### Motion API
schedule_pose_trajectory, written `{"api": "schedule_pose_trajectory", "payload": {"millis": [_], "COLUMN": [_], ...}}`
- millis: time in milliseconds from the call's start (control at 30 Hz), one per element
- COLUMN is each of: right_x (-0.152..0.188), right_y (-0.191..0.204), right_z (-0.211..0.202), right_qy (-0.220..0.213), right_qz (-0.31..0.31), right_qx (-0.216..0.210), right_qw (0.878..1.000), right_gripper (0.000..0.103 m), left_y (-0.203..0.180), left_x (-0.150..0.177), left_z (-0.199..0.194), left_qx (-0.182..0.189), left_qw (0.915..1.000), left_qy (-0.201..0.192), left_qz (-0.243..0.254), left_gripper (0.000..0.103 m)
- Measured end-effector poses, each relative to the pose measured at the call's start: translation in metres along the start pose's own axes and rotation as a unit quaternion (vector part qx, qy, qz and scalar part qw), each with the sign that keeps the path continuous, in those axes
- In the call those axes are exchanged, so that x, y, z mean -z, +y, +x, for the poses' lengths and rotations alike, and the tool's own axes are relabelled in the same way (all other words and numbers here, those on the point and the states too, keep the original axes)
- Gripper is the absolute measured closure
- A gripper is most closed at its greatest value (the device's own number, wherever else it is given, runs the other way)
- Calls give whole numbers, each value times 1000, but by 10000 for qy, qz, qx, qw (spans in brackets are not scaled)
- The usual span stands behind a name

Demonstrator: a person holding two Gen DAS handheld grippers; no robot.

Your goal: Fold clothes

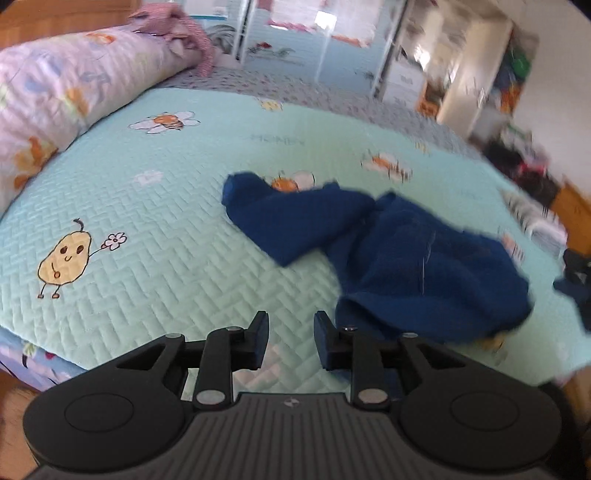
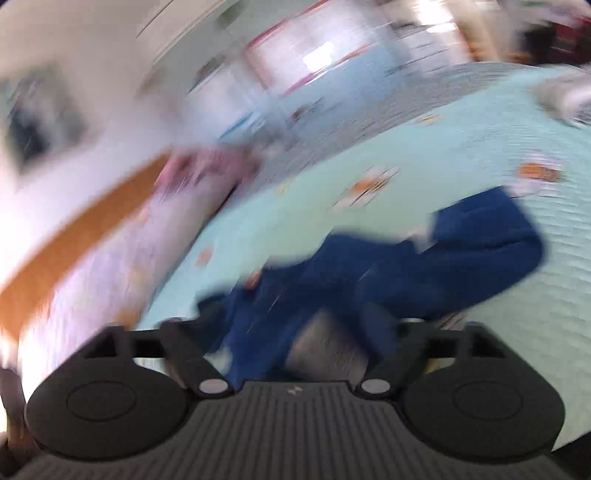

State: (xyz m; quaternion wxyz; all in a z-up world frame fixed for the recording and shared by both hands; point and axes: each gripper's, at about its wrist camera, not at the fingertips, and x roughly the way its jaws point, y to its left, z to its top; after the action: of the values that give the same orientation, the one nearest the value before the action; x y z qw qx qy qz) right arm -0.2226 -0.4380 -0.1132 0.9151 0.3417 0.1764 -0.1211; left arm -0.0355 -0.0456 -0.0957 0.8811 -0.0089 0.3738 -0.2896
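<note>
- Black left gripper (image 1: 290, 334) at the bottom of the left wrist view, jaws slightly apart with nothing between them, poised over bare mint bedspread (image 1: 177, 206).
- Dark blue garment (image 1: 388, 251) crumpled on the bedspread ahead and to the right of that gripper, one folded flap reaching left, its right edge smeared by blur.
- Near hem of the garment just beside the gripper's right finger (image 1: 327, 339); contact impossible to judge.
- Printed bees and a yellow pear figure (image 1: 64, 264) dotted across the quilted cover; faint lettering near the far side, hard to read.
- Rolled lilac floral quilt (image 1: 55, 88) along the left edge, a pink checked cloth (image 1: 184, 33) heaped on its far end, partly cut off by the frame.
- Glass doors (image 1: 295, 33) and cluttered shelving beyond the bed, washed out and out of focus.
- Right gripper (image 2: 299, 325) in its own view heavily blurred, jaws spread wide, fingertips melting into the blue cloth.
- Same garment (image 2: 443, 266) lying straight ahead of and partly under the right gripper's fingers; no clamping visible, though blur hides the detail.
- Grey patch (image 2: 328, 347) between the fingers, unidentifiable.
- Orange wooden strip (image 2: 74, 240) and pale wall at left, streaked.
</note>
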Motion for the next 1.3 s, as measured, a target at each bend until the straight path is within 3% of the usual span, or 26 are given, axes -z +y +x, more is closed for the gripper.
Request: {"api": "schedule_pose_trajectory", "payload": {"millis": [67,133,300,333,367,400,533,633,700,733,800,867,933,967,1067,1133,1200,1233,1267,1300], "right_x": [-11,-17,-14,-10,-5,0,19,37,41,43,33,14,-7,-15,-29,-31,-25,-19,-10,-9], "right_y": [-20,-39,-65,-68,-67,-58,-12,0,-9,-13,-25,-34,-34,-34,-31,-33,-31,-29,-29,-28], "right_z": [16,33,103,117,128,130,103,65,51,44,31,27,34,44,97,139,183,197,203,201], "right_qy": [13,21,760,894,1064,1189,1164,1252,1302,1327,1014,512,173,122,496,866,1357,1582,1778,1773], "right_qz": [571,1042,1241,1278,1264,1089,-76,-724,-818,-865,-604,-262,-160,-163,-221,-277,-452,-487,-470,-490], "right_qx": [466,541,1180,1190,1086,886,276,-59,170,285,472,545,486,448,394,640,918,925,838,815], "right_qw": [9973,9931,9823,9806,9803,9829,9928,9895,9880,9870,9919,9969,9985,9988,9977,9938,9855,9819,9794,9796], "right_gripper": [17,17,20,38,74,82,88,93,91,85,69,39,19,16,16,16,30,62,88,88], "left_y": [-9,-19,-47,-51,-53,-53,-45,-39,-41,-43,-49,-53,-56,-57,-58,-57,-53,-52,-49,-45], "left_x": [-5,-6,-2,-1,-1,-1,-2,-3,-2,-1,0,0,1,1,2,1,0,0,-1,-1], "left_z": [-3,-5,7,8,8,7,8,15,19,22,24,24,24,24,21,17,12,9,7,4], "left_qx": [58,184,369,376,383,384,301,304,358,387,470,477,478,479,425,362,293,258,227,198], "left_qw": [9999,9993,9972,9967,9963,9960,9970,9978,9977,9975,9968,9966,9964,9963,9966,9969,9972,9973,9975,9977], "left_qy": [-124,-199,-134,-124,-129,-138,-139,-74,-14,10,32,36,39,41,32,23,-2,-14,-36,-61], "left_qz": [99,248,638,707,756,792,704,581,568,583,649,677,702,714,709,695,687,683,668,645], "left_gripper": [73,71,69,69,69,69,68,68,68,68,68,68,68,68,68,68,67,67,66,66]}}
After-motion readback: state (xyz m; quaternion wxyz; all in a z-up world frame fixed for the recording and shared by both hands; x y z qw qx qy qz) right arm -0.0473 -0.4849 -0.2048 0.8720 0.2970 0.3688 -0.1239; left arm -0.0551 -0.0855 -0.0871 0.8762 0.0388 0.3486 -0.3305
